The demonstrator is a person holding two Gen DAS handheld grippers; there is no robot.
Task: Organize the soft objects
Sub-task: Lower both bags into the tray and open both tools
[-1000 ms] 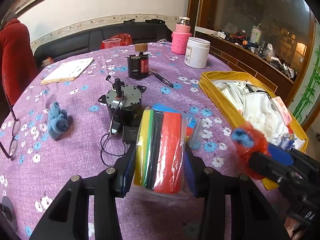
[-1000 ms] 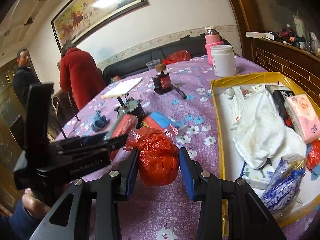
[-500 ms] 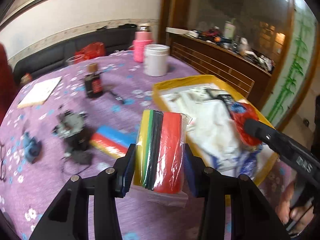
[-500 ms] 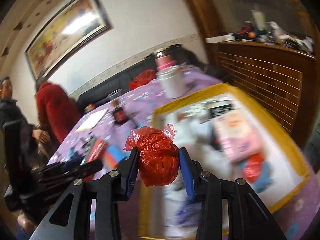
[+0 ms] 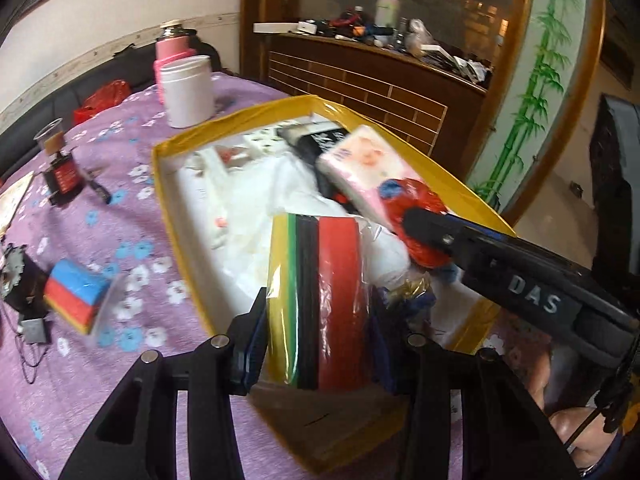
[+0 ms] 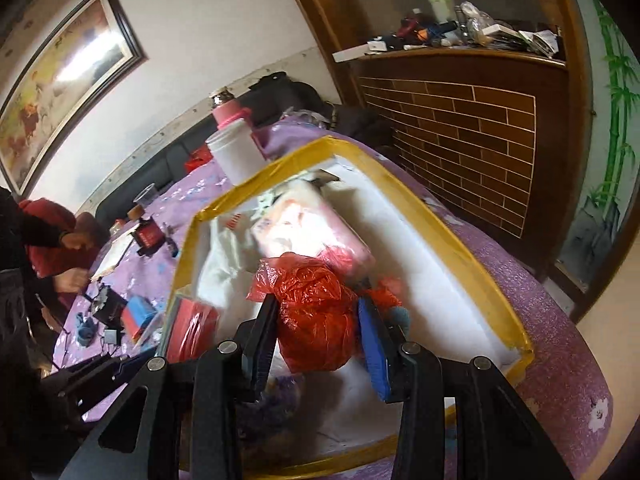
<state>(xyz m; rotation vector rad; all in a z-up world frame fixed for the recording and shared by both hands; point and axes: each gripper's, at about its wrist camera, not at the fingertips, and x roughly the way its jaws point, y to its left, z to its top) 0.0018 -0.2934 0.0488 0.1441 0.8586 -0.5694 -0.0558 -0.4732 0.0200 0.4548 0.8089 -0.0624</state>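
Observation:
My left gripper (image 5: 316, 344) is shut on a clear bag of stacked sponge sheets (image 5: 320, 300), yellow, green, black and red, held over the near end of the yellow-rimmed box (image 5: 160, 184). My right gripper (image 6: 316, 332) is shut on a crumpled red plastic bag (image 6: 316, 320), which hangs over the middle of the same box (image 6: 460, 248). In the left wrist view the right gripper (image 5: 416, 236) comes in from the right with the red bag (image 5: 416, 204). Inside the box lie white cloths (image 5: 260, 208) and a pink tissue pack (image 5: 360, 168).
A second pack of blue, red and yellow sponges (image 5: 76, 292) lies on the purple flowered tablecloth (image 5: 120, 360), left of the box. Further off stand a small motor (image 5: 16, 280), a white jar (image 5: 188, 92), a pink-sleeved bottle (image 5: 172, 48) and an ink bottle (image 5: 60, 168). A person in red (image 6: 52, 240) sits at the far left.
Both grippers have swung right from above the tablecloth to above the yellow box, each keeping its load. The views have rolled.

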